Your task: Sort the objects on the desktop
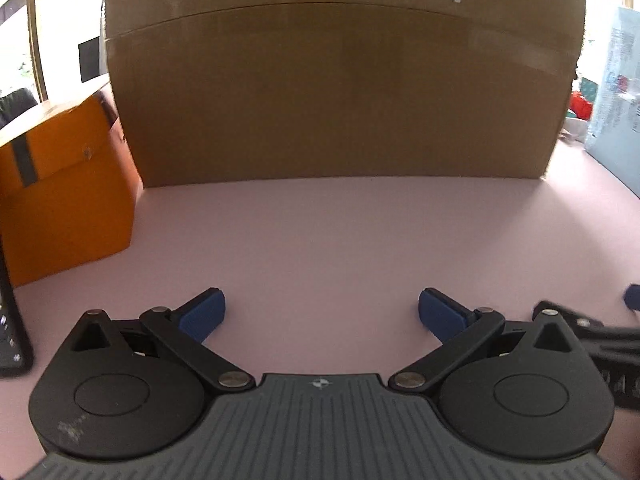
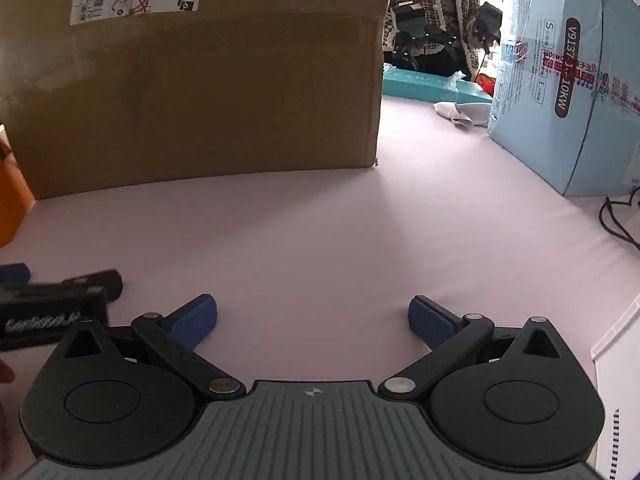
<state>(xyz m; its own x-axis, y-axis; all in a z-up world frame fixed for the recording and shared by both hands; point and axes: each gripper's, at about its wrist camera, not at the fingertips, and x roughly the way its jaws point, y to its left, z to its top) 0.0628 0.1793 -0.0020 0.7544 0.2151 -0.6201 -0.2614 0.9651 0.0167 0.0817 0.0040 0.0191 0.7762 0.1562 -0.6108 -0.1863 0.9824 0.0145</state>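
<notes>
Both tongs spread wide, empty; cardboard box (image 1: 340,92) ahead, apart.

A pale pink tabletop (image 1: 320,232) is seen across the lower half of both views. Bright daylight is admitted through a window (image 1: 16,20) at 10 o'clock in the left wrist view, framed by a wooden upright (image 1: 36,40). White furniture (image 2: 618,380) is glimpsed at 4 o'clock in the right wrist view.
</notes>
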